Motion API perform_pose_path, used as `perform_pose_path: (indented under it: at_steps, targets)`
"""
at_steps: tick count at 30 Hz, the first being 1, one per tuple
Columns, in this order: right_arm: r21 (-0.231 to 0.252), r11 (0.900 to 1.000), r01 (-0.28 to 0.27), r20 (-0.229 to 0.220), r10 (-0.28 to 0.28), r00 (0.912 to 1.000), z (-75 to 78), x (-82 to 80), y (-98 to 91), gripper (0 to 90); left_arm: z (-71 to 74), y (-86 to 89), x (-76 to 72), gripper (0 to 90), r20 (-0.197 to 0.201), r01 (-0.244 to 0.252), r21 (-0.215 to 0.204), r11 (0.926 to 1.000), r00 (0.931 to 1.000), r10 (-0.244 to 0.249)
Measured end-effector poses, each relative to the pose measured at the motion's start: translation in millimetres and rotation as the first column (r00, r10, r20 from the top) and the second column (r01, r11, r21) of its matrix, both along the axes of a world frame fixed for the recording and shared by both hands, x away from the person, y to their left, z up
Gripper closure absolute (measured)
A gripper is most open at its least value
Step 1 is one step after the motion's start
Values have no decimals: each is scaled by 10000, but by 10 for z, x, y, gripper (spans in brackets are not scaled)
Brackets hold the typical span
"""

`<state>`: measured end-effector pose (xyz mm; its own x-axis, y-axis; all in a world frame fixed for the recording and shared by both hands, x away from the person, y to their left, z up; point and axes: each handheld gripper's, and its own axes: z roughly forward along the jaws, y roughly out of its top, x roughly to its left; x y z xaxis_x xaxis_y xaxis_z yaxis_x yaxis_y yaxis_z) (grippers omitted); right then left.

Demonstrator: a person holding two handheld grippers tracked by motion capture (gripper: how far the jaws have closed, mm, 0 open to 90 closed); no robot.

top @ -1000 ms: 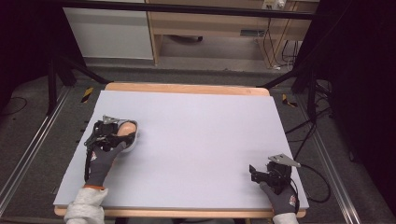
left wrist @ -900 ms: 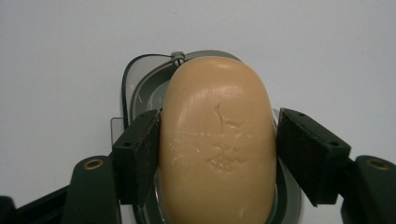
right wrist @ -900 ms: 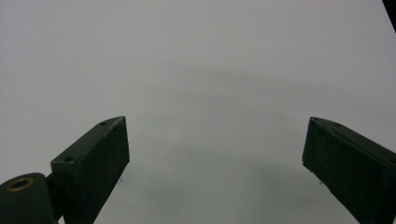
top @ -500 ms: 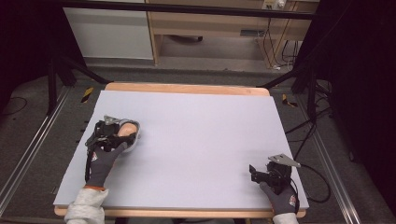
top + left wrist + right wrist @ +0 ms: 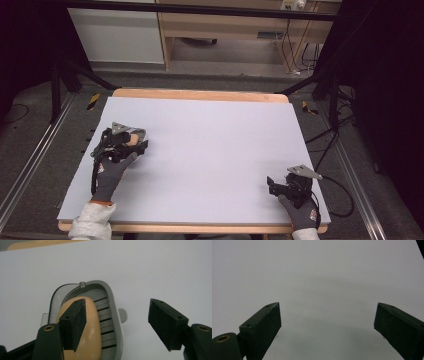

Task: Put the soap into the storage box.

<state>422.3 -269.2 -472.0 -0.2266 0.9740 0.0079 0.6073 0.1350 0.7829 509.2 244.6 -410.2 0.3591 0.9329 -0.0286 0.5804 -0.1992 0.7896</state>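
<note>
high: above, forward-down | gripper views: close, along fingers | shared: table [image 5: 210,150]

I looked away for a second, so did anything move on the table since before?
Hardly anything. The left hand-held gripper hangs open over the grey soap dish with the tan soap bar, holding neither, just as before. The right hand-held gripper rests open at the near right of the white table, unmoved.

You had nothing legible before you: no words, labels, brand marks or numbers could be read on anything in any of the three views.
</note>
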Motion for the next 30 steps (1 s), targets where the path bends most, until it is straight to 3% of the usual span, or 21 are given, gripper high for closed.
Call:
perform_pose_path:
  at_steps: [9, 16, 30]
  targets:
    - [48, 10000, 55, 47, -55, 10000, 6, -5, -6, 74, 0, -170, -171, 307, -35, 1030, -357, 9940, 9947, -1032]
    - [43, 9999, 106, 52, -106, 9999, 7, -6, -12, 72, -54, -181, -316, 316, -141, 1344, -672, 9886, 9907, -1356]
    - [66, 9999, 136, 43, -137, 9999, 7, -3, -22, 71, -313, -222, -576, 319, -146, 1653, 177, 9861, 9862, -1650]
